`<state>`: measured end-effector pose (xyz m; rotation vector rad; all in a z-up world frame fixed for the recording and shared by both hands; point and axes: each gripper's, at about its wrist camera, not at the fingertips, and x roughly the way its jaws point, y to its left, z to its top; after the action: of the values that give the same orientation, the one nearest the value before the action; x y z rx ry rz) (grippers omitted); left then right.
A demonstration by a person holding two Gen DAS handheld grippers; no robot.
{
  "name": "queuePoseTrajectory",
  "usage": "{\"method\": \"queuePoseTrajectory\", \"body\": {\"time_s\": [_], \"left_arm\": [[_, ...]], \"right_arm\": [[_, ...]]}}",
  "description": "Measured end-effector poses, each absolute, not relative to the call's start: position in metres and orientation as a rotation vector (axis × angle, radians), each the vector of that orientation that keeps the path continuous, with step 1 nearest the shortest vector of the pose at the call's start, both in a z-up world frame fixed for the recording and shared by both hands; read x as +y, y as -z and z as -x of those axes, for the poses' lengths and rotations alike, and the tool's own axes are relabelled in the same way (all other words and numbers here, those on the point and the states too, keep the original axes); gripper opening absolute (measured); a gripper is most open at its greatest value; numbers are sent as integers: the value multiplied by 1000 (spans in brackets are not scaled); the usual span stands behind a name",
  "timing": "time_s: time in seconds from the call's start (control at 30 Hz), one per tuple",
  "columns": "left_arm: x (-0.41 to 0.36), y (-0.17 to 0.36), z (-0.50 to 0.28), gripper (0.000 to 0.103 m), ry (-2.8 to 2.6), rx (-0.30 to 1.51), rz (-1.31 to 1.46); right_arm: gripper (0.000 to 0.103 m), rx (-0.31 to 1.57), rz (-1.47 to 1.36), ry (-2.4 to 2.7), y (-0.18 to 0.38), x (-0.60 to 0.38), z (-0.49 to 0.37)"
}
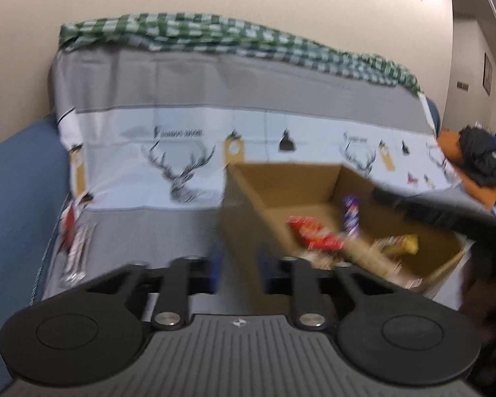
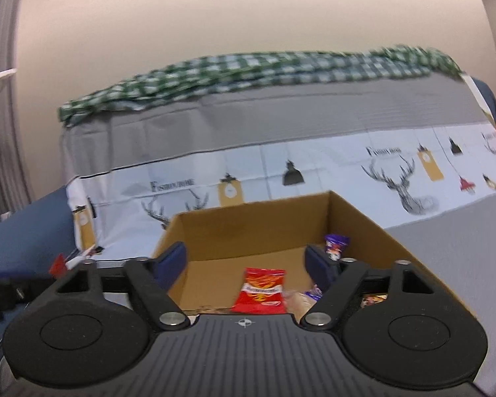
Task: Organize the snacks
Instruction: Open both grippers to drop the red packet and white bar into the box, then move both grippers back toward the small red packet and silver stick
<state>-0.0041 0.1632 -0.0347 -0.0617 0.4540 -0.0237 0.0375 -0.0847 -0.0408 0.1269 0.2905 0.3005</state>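
An open cardboard box [image 1: 244, 211] [image 2: 234, 225] stands on the sofa seat. Inside lie a red snack pack [image 1: 314, 233] [image 2: 263, 289], a purple pack [image 1: 351, 213] [image 2: 335, 246] standing at the right wall, and a yellow pack [image 1: 398, 243]. My left gripper [image 1: 239, 264] straddles the box's left wall with its blue fingers [image 1: 216, 263] on either side; the view is blurred, so I cannot tell whether they press on the wall. My right gripper [image 2: 246, 264] is open and empty above the box's near part, the red pack between its fingers [image 2: 170, 261].
A grey and white deer-print cover [image 2: 396, 178] drapes the sofa, with a green checked cloth [image 1: 215, 33] on top. A blue armrest [image 1: 13, 198] is at the left. Small wrappers [image 1: 76, 248] lie on the seat left of the box. A dark bag [image 1: 482, 157] rests on an orange cushion at the right.
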Motion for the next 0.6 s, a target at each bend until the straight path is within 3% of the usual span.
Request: {"method": "queuePoseTrajectory", "body": {"time_s": [0.03, 0.1, 0.2, 0.53, 0.6], "left_arm": [[172, 44, 9, 15, 33, 460, 67], [187, 66, 19, 15, 42, 474, 92], [204, 76, 18, 14, 7, 501, 182], [255, 80, 27, 22, -254, 401, 389], [265, 79, 30, 30, -295, 387, 428]], "right_arm": [[62, 284, -125, -317, 40, -83, -33], [40, 275, -123, -359, 40, -79, -23], [28, 286, -128, -431, 40, -72, -14], [28, 597, -199, -707, 41, 15, -36], [28, 644, -181, -748, 38, 51, -50]]}}
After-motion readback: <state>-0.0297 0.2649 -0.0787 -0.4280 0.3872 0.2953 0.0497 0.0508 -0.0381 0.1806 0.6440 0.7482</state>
